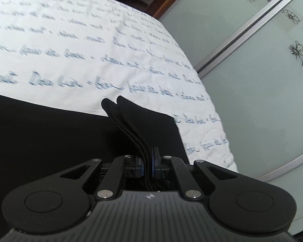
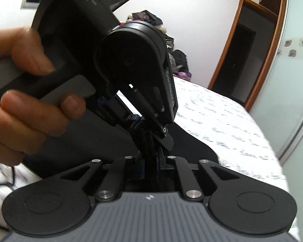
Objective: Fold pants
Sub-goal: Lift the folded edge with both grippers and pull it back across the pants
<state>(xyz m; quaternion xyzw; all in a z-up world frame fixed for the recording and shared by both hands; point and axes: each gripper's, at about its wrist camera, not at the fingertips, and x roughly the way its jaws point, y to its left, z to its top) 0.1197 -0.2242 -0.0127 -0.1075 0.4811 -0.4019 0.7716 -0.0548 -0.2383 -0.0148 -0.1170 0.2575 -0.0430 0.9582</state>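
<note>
The black pants [image 1: 50, 137] lie on a white bedspread with blue script [image 1: 91, 40]. My left gripper [image 1: 148, 161] is shut on a bunched, layered edge of the pants that sticks up past its fingers. In the right wrist view my right gripper [image 2: 151, 161] is shut on black pants fabric [image 2: 192, 145] too. The left gripper [image 2: 139, 121], held by a hand [image 2: 20, 111], sits just in front of it, almost touching, clamped on the same bunch of fabric.
The bed's right edge [image 1: 222, 141] drops off beside a pale sliding wardrobe door with flower prints [image 1: 262, 80]. A wooden door frame [image 2: 232, 50] and a pile of clothes [image 2: 151, 22] stand beyond the bed.
</note>
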